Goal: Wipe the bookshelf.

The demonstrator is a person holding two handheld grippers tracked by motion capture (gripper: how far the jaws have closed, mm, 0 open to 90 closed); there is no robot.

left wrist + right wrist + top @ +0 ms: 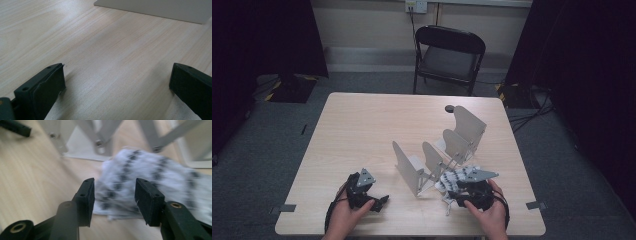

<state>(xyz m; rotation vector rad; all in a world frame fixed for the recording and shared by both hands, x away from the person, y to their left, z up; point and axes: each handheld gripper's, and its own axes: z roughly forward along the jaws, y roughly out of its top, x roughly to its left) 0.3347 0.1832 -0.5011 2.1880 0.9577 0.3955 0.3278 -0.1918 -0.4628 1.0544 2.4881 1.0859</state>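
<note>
Two hands come in at the near edge of the counter (pixel 362 115), each holding a gripper. On the left, the left gripper (pixel 379 201) rests low on the bare wood with its jaws wide apart and nothing between them; it seems to be waiting out of the way. Next, in the middle, stands a grey metal rack (pixel 439 155) with upright plates, likely there to hold things in its slots. On the right, a white cloth with black spots (pixel 140 177) lies bunched on the counter, touching the near foot of the rack. The right gripper (pixel 113 195) points at it, jaws half open around the cloth's near edge, not pinching yet. It looks ready to grab the cloth.
</note>
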